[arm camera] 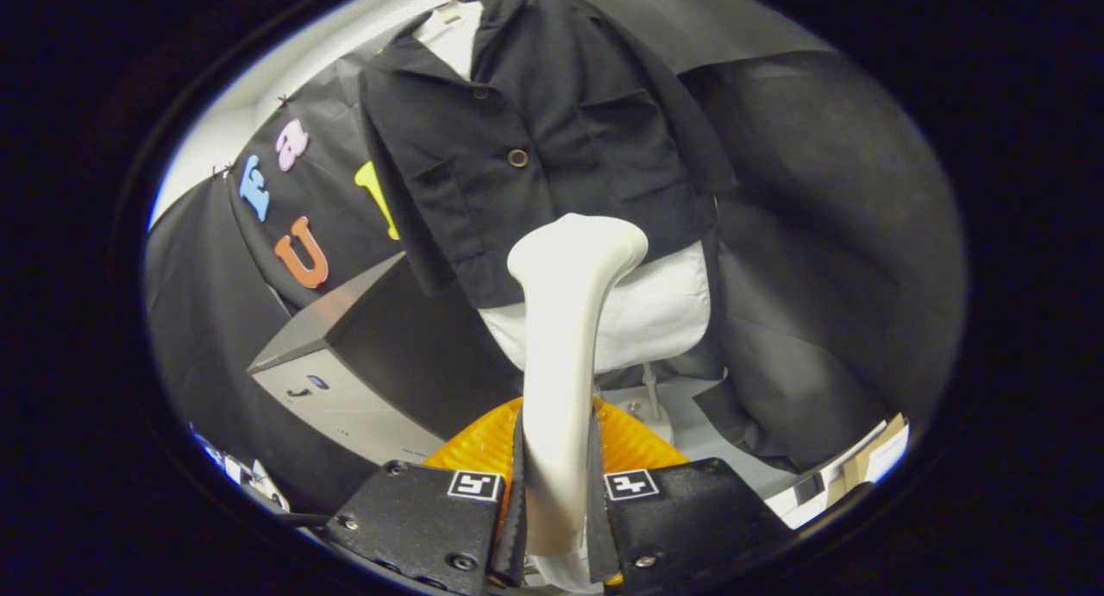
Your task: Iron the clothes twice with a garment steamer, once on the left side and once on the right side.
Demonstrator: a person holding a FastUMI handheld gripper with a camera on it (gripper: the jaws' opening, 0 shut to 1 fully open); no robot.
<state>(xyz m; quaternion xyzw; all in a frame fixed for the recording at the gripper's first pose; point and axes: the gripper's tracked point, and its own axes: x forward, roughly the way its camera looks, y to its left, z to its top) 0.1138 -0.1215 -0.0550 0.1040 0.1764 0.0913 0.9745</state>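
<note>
The gripper (556, 501) is clamped on the garment steamer (565, 337), whose head sits near the hem of the dark jacket (552, 139) hanging ahead. A pass looks in hand, though left or right is unclear; next, the head likely needs sweeping along the fabric.

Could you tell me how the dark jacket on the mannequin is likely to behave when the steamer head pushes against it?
The dark jacket is probably floppy: it hangs loosely with folds, so it should give and swing. The white mannequin torso behind may back it somewhat, though its thin stand suggests it could wobble. The claw is shut on the steamer, whose smooth handle might slip.
</note>
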